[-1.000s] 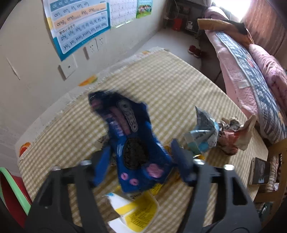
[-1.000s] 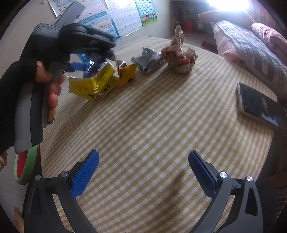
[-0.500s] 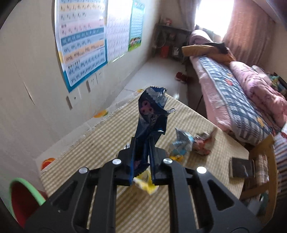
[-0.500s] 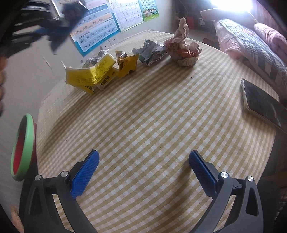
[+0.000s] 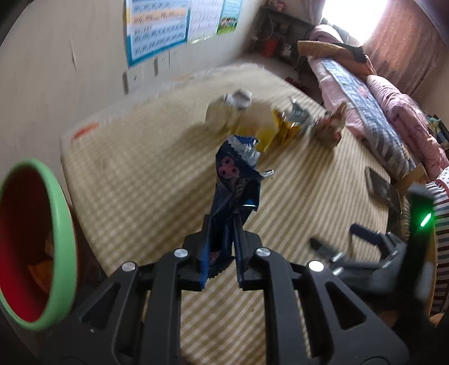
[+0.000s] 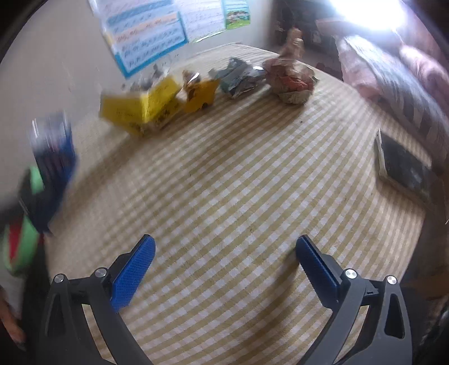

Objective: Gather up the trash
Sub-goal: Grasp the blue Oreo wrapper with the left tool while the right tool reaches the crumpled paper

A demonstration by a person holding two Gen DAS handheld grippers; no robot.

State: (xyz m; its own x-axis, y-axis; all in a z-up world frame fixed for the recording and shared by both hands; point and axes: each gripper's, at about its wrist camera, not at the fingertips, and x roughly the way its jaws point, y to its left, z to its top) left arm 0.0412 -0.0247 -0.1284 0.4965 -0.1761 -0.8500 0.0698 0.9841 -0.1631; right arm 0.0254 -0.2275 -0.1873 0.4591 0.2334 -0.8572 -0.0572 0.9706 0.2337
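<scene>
My left gripper (image 5: pixel 220 238) is shut on a crumpled blue snack wrapper (image 5: pixel 235 179), which stands up from its jaws above the checked tablecloth. To its left is a green-rimmed red bin (image 5: pixel 60 224). In the right wrist view the same blue snack wrapper (image 6: pixel 54 157) shows as a blur at the far left, beside the bin (image 6: pixel 26 247). My right gripper (image 6: pixel 224 269) is open, low over the cloth, with nothing between its blue pads. A yellow packet (image 6: pixel 143 106), a small yellow wrapper (image 6: pixel 200 94), a grey-green wrapper (image 6: pixel 238 77) and a crumpled paper wad (image 6: pixel 291 84) lie in a row at the far side.
A dark phone (image 6: pixel 404 165) lies near the table's right edge. A wall with posters (image 5: pixel 157 25) runs behind the table, and a bed with pink bedding (image 5: pixel 387 112) stands to the right. The other gripper (image 5: pixel 373 252) shows at the right of the left wrist view.
My left gripper closed on the blue wrapper, lifted it off the pile and carried it left toward the bin. The right gripper stayed in place, open.
</scene>
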